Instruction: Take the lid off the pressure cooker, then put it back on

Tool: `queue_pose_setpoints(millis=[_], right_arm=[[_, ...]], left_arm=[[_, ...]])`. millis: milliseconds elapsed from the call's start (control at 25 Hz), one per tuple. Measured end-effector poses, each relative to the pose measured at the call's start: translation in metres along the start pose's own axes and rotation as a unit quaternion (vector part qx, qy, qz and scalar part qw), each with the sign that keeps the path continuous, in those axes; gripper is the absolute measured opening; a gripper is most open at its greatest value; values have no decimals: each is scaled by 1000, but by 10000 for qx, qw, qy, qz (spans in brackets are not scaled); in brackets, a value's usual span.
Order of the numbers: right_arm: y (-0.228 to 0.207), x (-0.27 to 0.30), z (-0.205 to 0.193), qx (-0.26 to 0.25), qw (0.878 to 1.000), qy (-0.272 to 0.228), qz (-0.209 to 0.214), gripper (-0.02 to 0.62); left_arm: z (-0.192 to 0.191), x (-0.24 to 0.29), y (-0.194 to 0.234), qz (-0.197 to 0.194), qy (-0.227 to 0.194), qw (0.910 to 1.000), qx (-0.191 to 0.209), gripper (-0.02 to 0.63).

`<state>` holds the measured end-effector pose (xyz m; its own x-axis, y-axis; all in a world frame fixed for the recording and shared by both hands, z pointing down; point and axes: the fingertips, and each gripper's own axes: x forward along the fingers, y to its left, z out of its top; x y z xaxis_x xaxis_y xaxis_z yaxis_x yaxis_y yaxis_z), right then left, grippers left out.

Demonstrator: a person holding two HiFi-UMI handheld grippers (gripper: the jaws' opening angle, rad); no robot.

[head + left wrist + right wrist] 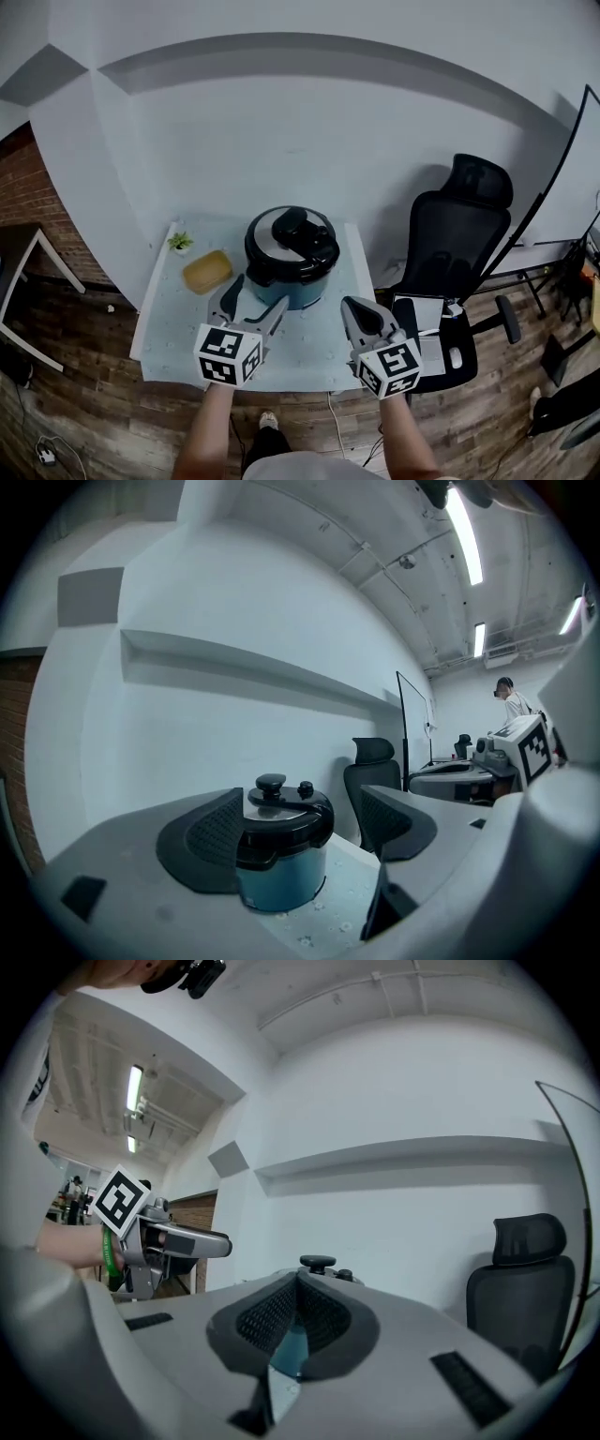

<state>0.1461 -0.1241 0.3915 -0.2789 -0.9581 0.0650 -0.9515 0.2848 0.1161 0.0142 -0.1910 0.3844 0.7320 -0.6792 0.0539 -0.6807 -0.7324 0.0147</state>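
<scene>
A blue pressure cooker [287, 281] stands at the back middle of a pale table [169, 328], its black lid [292, 242] seated on top. My left gripper [255, 298] hovers just in front of it, open and empty. In the left gripper view the cooker [279, 874] and its lid [284, 816] show between the wide-apart jaws of the left gripper [300, 803], some way off. My right gripper [352, 311] hangs at the cooker's front right, shut on nothing. The right gripper [298, 1283] hides most of the cooker; only the lid knob [319, 1263] shows.
A small potted plant [180, 242] and a yellow lump [206, 272] sit at the table's back left. A black office chair [459, 234] with papers and a mouse on its seat stands right of the table. Brick wall at left; a person [511, 700] stands far off.
</scene>
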Motion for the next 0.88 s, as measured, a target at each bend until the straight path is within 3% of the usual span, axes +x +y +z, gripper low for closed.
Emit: queue_pose_setpoints(millis=[480, 880], right_arm=[[-28, 86, 9, 33, 9968, 171, -783, 0], [-57, 108, 5, 82, 9963, 202, -836, 0]], left_arm=[[6, 79, 59, -820, 205, 9964, -102, 356], [10, 119, 72, -938, 334, 9950, -89, 356]])
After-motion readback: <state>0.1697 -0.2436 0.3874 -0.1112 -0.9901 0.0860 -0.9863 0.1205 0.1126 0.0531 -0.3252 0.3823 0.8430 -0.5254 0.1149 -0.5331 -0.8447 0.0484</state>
